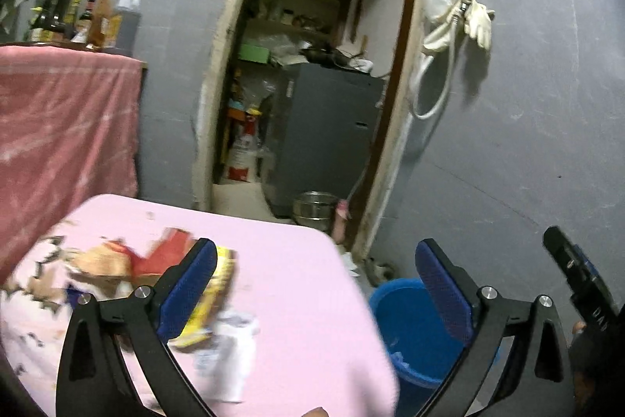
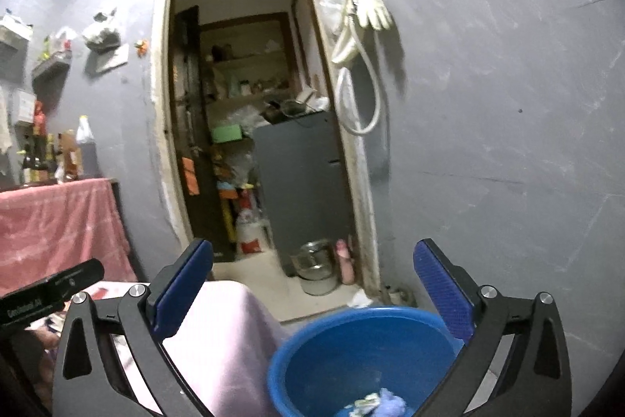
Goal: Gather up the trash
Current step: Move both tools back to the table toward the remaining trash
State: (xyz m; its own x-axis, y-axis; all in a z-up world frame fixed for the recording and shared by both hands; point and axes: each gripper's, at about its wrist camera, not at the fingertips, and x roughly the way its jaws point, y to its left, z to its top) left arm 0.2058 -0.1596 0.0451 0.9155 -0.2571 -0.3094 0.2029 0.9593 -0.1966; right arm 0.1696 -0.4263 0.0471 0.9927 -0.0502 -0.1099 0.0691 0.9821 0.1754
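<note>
Several pieces of trash lie on a pink-covered table (image 1: 297,272): a yellow wrapper (image 1: 211,303), a white crumpled wrapper (image 1: 230,350), a red packet (image 1: 168,253) and a brown one (image 1: 105,260). My left gripper (image 1: 316,284) is open above the table, its left finger over the yellow wrapper. A blue bucket (image 1: 414,331) stands on the floor right of the table. My right gripper (image 2: 312,284) is open and empty above the bucket (image 2: 351,350), which holds bits of trash (image 2: 379,403).
An open doorway (image 2: 250,143) leads to a cluttered storeroom with a grey cabinet (image 2: 304,182) and a steel pot (image 2: 316,268). A counter draped in red cloth (image 1: 66,127) with bottles (image 1: 78,18) stands at left. Gloves and a hose (image 1: 457,22) hang on the grey wall.
</note>
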